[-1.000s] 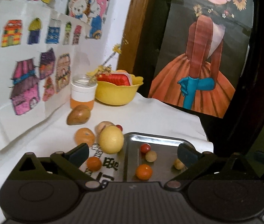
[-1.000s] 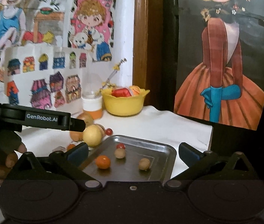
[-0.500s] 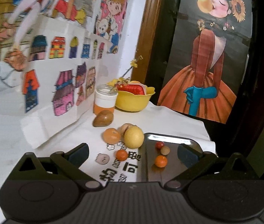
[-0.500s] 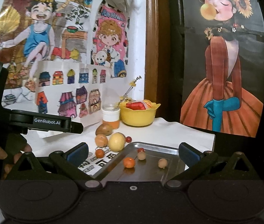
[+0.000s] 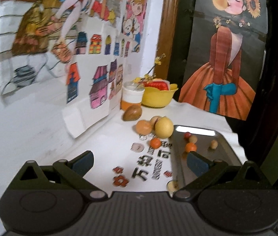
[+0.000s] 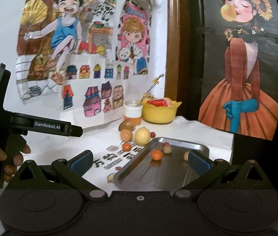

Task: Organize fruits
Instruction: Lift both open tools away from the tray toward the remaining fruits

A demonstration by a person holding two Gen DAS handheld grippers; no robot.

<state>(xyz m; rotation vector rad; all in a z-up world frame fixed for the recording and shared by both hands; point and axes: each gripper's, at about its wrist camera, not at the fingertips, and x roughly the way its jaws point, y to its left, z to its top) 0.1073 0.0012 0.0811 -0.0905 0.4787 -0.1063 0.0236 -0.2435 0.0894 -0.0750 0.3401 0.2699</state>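
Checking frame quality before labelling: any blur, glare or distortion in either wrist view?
Left wrist view: motion blur smears the wall drawings, and glare streaks the metal tray at its far rim. Right wrist view: sharper, with fisheye bending of the door frame and a dim band along the bottom edge.

Soft, even indoor light fills both views. The metal tray (image 5: pixel 201 132) carries a bright glare strip along its far rim. The left wrist view is motion-blurred, especially the wall drawings (image 5: pixel 40 29). Fisheye bending darkens the corners.
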